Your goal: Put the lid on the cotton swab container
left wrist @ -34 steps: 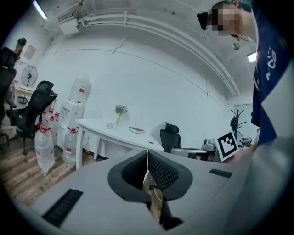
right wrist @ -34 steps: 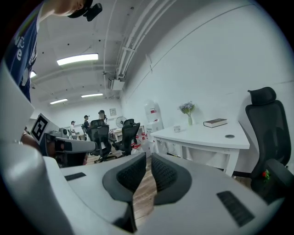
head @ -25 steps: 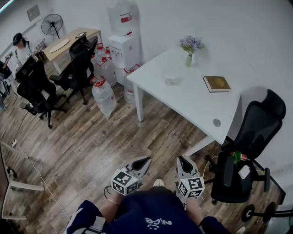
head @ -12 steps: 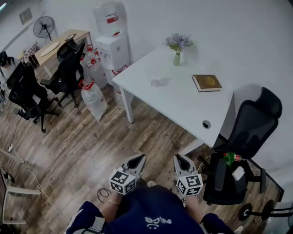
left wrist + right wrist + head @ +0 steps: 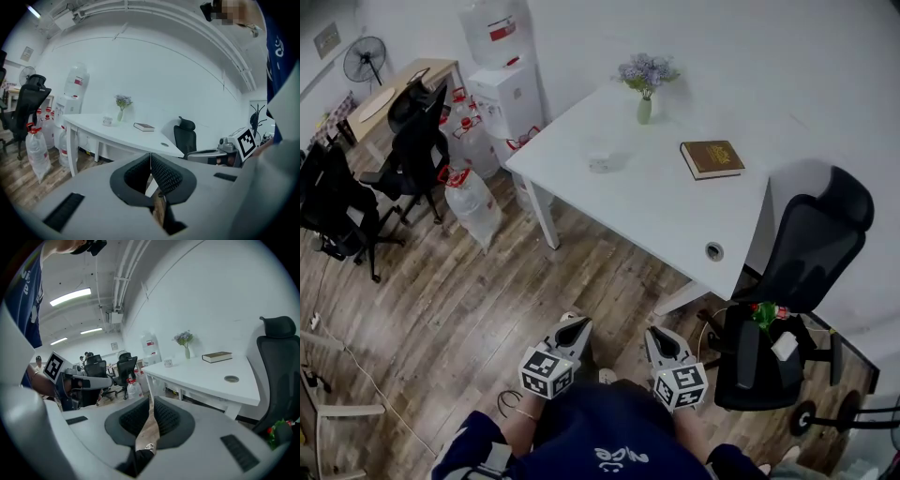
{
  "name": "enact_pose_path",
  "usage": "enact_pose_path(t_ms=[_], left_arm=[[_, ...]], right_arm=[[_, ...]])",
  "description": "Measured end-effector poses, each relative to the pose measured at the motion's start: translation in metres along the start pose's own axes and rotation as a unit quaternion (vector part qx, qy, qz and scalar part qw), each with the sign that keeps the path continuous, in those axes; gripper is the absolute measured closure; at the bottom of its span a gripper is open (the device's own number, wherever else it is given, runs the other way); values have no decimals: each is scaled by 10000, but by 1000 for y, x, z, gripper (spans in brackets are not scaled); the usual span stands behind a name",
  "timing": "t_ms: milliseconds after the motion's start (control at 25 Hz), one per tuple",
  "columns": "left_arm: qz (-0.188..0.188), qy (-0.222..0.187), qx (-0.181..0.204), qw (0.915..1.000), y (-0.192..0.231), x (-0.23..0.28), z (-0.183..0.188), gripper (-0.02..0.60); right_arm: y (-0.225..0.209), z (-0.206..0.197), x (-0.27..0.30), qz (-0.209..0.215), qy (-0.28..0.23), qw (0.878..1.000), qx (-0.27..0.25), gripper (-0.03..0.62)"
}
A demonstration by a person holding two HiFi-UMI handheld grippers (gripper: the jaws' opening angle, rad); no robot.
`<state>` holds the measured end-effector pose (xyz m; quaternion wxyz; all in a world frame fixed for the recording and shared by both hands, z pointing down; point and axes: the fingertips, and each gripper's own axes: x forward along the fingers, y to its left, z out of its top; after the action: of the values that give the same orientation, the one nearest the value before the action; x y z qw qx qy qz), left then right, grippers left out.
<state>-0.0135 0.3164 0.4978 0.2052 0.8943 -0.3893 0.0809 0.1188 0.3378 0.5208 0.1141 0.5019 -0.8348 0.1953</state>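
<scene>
Both grippers hang close to the body over the wood floor (image 5: 487,281). The left gripper (image 5: 574,325) and right gripper (image 5: 655,335) are both clenched on nothing. The container (image 5: 600,161) stands far off at 12 o'clock on the white bench (image 5: 675,220), well out of reach. I cannot tell its lid apart at this range.

The likely risks:
- The chair (image 5: 787,291) at 2 o'clock crowds the walk in and could snag a leg.
- Arriving with the jaws clenched would shove the small, light container instead of taking the lid.
- The vase (image 5: 644,108), at 1 o'clock beyond the container, could tip under a long reach.

Against a second ago, the bench and container have slid left and sit more squarely ahead. The far desk has drifted toward the frame's edge. The grippers stay low and clenched.
</scene>
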Motion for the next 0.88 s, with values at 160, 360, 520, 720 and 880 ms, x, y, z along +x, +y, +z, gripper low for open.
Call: enact_pose_path(t_ms=[160,360,520,720,880], left_arm=[[-198,71,75,9998,24,31,14,560],[-360,122,215,9990,77,67,52,560],[-579,119,391,9975,123,102,84,560],[-870,82,616,9943,167,134,120,560],[-977,119,701,9927,204,147,139,560]], right_arm=[[-15,11,25,-202,-10,9997,114,534],[-28,45,75,-412,-78,9989,191,534],[-41,74,121,-596,-238,9974,320,534],[-47,103,177,-719,-441,9949,551,534],[-46,121,220,-755,-482,9942,587,534]])
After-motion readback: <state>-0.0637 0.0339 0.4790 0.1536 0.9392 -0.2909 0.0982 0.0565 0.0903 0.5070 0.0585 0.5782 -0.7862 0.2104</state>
